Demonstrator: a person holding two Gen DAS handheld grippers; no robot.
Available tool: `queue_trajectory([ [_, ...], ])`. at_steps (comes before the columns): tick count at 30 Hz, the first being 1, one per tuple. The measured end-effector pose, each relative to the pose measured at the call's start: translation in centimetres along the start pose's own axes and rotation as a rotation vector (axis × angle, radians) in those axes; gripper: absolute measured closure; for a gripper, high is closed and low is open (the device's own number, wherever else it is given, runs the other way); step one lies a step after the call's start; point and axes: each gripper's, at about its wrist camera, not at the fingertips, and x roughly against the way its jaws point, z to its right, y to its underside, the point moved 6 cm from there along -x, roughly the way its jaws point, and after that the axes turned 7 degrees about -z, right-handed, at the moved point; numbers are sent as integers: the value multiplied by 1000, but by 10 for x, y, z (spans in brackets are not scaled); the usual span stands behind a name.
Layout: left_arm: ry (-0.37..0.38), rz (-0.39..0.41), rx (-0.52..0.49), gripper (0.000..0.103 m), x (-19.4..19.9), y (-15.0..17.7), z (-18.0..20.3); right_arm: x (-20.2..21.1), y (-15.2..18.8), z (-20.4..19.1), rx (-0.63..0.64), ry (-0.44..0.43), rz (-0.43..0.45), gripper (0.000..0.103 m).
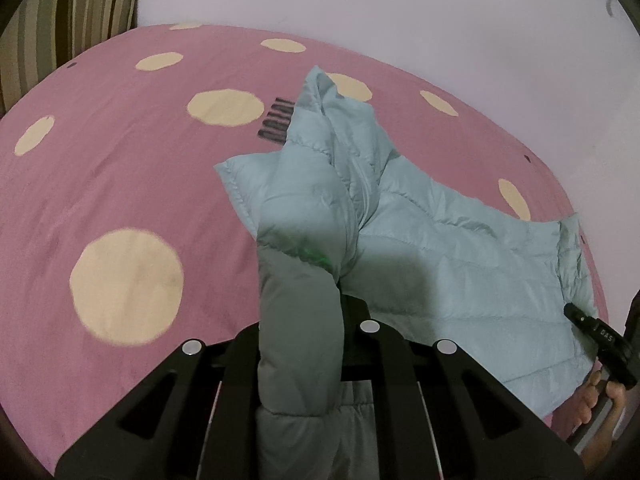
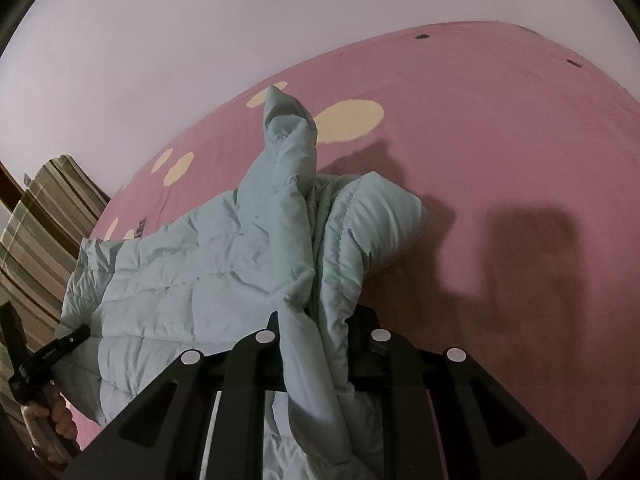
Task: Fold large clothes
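Note:
A pale blue-green quilted puffer jacket (image 1: 452, 264) lies on a pink bed sheet with cream dots (image 1: 120, 184). My left gripper (image 1: 304, 320) is shut on a thick fold of the jacket, which bulges up between the jaws and hides the fingertips. In the right wrist view the jacket (image 2: 192, 276) spreads to the left, and my right gripper (image 2: 320, 328) is shut on a bunched edge of it. A sleeve or corner (image 2: 288, 128) stands up behind. Each gripper shows at the edge of the other's view, the right (image 1: 600, 340) and the left (image 2: 48, 356).
A striped brown and green pillow (image 1: 60, 20) lies at the head of the bed, also in the right wrist view (image 2: 36, 232). A plain pale wall (image 2: 160, 40) stands behind the bed. Bare sheet (image 2: 500, 160) spreads to the right of the jacket.

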Motion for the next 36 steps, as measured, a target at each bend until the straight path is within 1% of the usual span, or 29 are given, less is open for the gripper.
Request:
queue_trajectory([
  [3,0,-10,4,94,6,18,-4,4,11,3,-4,-1,-6,89],
  [9,-3,-18,9,94,13,43,-11,9,31,7,0,2,-16,89],
  [14,-7,-22,17,94,10,54,-12,6,36,8,-1,1,-24,89],
  [23,-23,-12,6,93,10,60,-10,-2,39,5,0,3,-25,88],
  [36,-18,-14,10,93,10,64,-14,-4,41,8,7,2,-26,88],
])
